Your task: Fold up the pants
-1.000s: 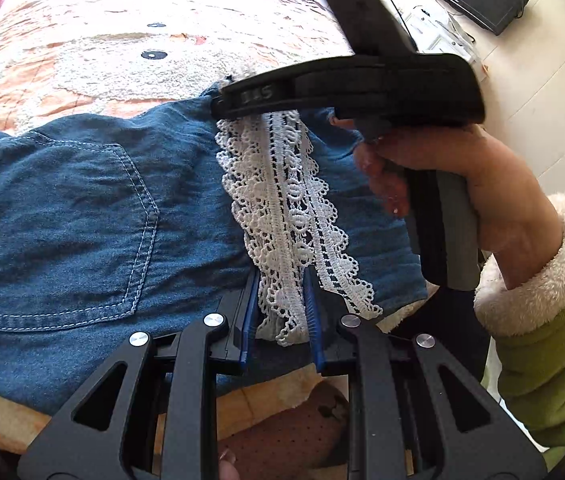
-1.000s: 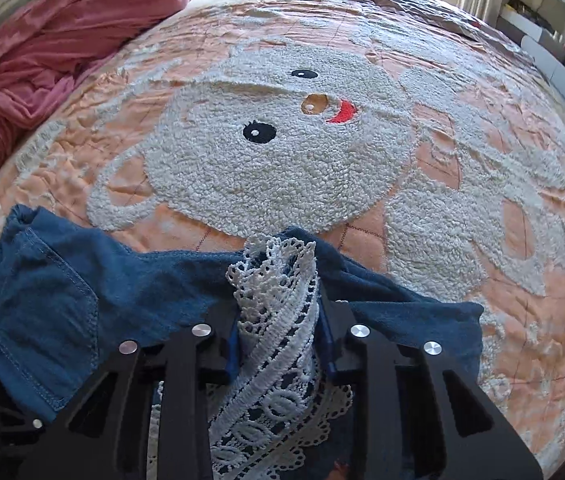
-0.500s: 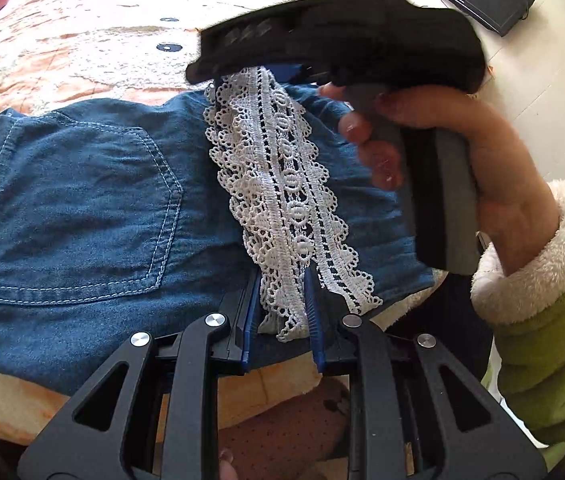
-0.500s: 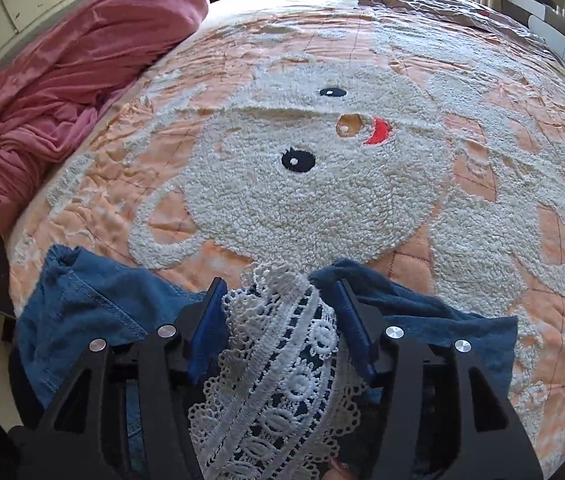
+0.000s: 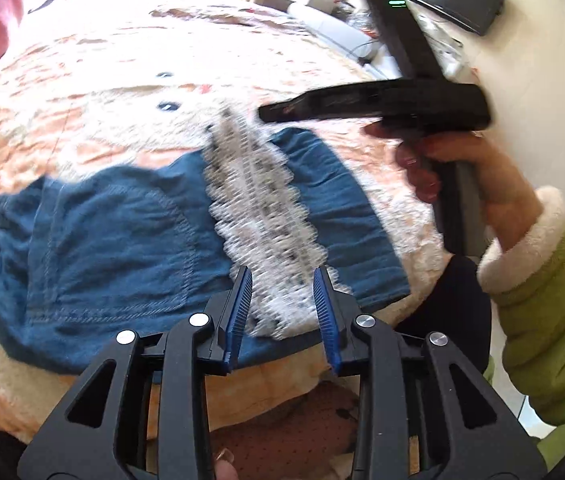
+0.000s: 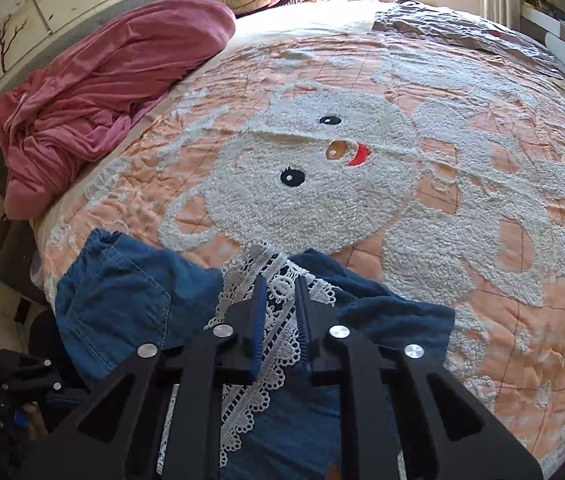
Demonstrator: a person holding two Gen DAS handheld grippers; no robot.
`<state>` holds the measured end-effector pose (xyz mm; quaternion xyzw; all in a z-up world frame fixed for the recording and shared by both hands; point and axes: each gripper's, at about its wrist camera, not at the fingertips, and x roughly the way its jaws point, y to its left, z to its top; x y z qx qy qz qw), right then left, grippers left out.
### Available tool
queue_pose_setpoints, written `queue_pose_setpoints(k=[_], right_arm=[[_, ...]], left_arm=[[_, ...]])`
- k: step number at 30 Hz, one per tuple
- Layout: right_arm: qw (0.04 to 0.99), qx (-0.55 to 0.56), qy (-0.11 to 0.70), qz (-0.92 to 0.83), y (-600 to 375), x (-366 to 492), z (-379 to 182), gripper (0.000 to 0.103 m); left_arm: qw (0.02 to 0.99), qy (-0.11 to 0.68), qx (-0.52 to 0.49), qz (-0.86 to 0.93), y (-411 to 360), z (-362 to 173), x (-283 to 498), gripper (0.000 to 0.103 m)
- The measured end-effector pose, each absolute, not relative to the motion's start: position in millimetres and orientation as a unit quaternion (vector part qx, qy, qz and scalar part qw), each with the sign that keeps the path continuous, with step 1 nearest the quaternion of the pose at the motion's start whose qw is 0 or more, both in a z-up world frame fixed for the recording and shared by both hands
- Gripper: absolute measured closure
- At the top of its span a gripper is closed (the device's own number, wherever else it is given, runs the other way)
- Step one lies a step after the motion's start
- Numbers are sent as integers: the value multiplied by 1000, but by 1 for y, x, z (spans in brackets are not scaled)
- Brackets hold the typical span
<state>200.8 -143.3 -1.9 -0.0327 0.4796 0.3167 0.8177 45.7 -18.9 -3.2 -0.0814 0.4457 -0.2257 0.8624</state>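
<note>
from the left wrist, the left tool (image 5: 282,304) hangs spread over the lace trim (image 5: 260,216) of the denim pants (image 5: 122,240) folded on the bed (image 5: 82,92); from the right wrist, the right tool (image 6: 278,316), nearly pressed together yet empty, hovers above that lace, apparently letting the fold settle.

Pants (image 5: 122,240) — blue denim, short, folded and lying flat on the bed near its edge. A stitched back pocket (image 5: 118,248) faces up, ahead and left of the left claw (image 5: 282,312). A white lace trim band (image 5: 258,216) runs down the middle, its near end between that claw's spread blue pads. In the right wrist view the lace (image 6: 278,292) lies below the right claw (image 6: 278,320) — no contact visible.
</note>
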Motion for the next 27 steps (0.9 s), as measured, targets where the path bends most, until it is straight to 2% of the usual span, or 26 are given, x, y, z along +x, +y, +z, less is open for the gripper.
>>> queue_pose_setpoints(k=[3,9,22,23,25,27], right_arm=[[801,-33,499,330,-132,209,-17,94],[775,-41,537,331,-120,225,-41,94],[779,-34,538,319,-122,223,-46,93],[783,-30,534,317,-125,222,-42,87],[793,-23,522,315,-133,220,-33,83],[804,-19,509,305,-141,217,-24,66]], left_arm=[[857,448,-64,-245,-40,-6,53,79],[831,500,-56,-236,-68,-42,66,80],[828,495,-102,-243,-52,-48,65,78],[829,493,-103,-243,-50,-45,64,78],[833,488,-105,-239,-45,-40,62,76],[838,482,-102,-233,-40,-35,59,68]])
